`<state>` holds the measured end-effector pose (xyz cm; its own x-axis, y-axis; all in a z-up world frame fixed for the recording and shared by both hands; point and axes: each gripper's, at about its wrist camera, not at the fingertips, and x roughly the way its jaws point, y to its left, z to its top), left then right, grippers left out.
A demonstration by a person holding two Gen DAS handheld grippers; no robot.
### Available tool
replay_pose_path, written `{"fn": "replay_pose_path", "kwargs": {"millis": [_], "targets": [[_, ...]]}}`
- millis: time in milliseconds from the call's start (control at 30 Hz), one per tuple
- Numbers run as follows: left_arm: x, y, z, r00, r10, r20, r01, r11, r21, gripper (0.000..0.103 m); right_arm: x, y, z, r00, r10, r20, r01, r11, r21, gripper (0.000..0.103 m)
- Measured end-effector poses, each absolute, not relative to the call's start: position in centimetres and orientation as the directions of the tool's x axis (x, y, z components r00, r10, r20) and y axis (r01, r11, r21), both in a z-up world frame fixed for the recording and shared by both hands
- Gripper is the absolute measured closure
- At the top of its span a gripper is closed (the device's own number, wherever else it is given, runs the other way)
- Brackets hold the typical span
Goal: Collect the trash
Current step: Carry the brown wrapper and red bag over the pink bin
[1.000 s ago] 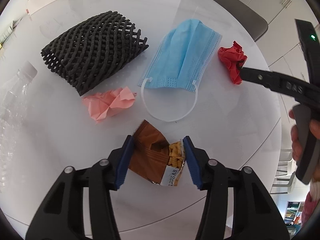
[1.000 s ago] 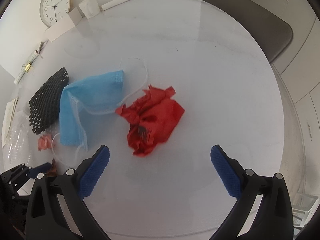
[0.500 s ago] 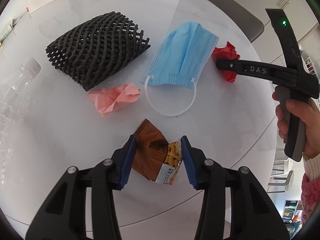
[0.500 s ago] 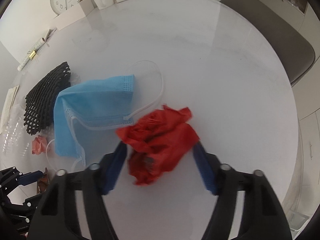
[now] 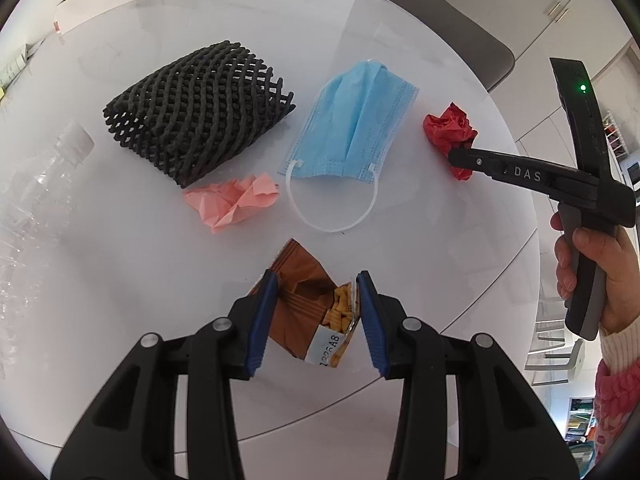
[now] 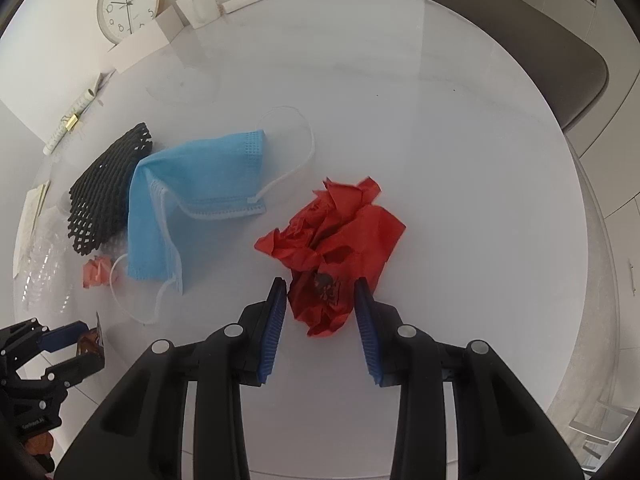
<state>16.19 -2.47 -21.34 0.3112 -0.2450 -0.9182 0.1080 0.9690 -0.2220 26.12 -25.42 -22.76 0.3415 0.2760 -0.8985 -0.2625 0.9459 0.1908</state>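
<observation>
My left gripper [image 5: 316, 280] is shut on a brown snack wrapper [image 5: 310, 304] at the near edge of the round white table [image 5: 460, 260]. My right gripper [image 6: 320, 286] is shut on the near end of a crumpled red paper [image 6: 340, 236], which rests on the table. The red paper also shows in the left wrist view [image 5: 450, 130], partly behind the right gripper. A blue face mask [image 5: 356, 124], a crumpled pink paper [image 5: 234, 202] and a black foam net [image 5: 196, 128] lie on the table beyond.
A clear plastic bottle [image 5: 36, 208] lies at the left. A wall clock [image 6: 128, 2], a white cup [image 6: 200, 4] and papers stand at the table's far side. A grey chair [image 6: 540, 40] stands behind the table on the right.
My right gripper moved forward over the red paper and its jaws closed from wide open onto it. My left gripper kept its hold on the wrapper and shifted slightly.
</observation>
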Motion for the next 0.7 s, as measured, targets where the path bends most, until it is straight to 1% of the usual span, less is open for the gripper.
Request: {"fn": "replay_pose_path", "kwargs": {"millis": [67,333,367,400,433,467,600,700], "targets": [[16.7,-2.9,-21.2,0.313,-0.245,-0.918,0.114,0.969,-0.220,0.063,25.6,-25.7,-22.6,0.342,0.279,-0.897,-0.262,0.945,0.194,0.070],[16.4,-3.8,-20.0,0.333,-0.246,-0.910,0.143,0.967,-0.209,0.063,23.9,-26.8,-21.6,0.367,0.296,-0.882,-0.247,0.945,0.214,0.070],[16.3,-3.8,-19.8,0.334,-0.247,-0.910,0.145,0.967,-0.210,0.063,24.1,-26.9,-21.5,0.368,0.307,-0.878,-0.249,0.942,0.225,0.068],[16.2,-3.9,-19.9,0.334,-0.247,-0.910,0.146,0.967,-0.209,0.063,24.3,-27.0,-21.4,0.368,0.317,-0.874,-0.254,0.939,0.234,0.062],[16.1,-4.0,-19.9,0.334,-0.247,-0.910,0.146,0.967,-0.209,0.063,24.4,-27.1,-21.2,0.379,0.317,-0.869,-0.260,0.938,0.229,0.046],[16.1,-4.1,-19.9,0.333,-0.247,-0.910,0.146,0.967,-0.209,0.063,24.4,-27.1,-21.0,0.392,0.309,-0.866,-0.266,0.940,0.215,0.039],[16.1,-4.1,-20.1,0.325,-0.247,-0.913,0.147,0.967,-0.209,0.063,26.2,-26.0,-21.3,0.386,0.291,-0.876,-0.316,0.933,0.171,0.033],[16.2,-4.0,-20.1,0.325,-0.248,-0.912,0.142,0.967,-0.212,0.063,27.4,-25.0,-22.1,0.363,0.277,-0.890,-0.354,0.924,0.143,0.032]]}}
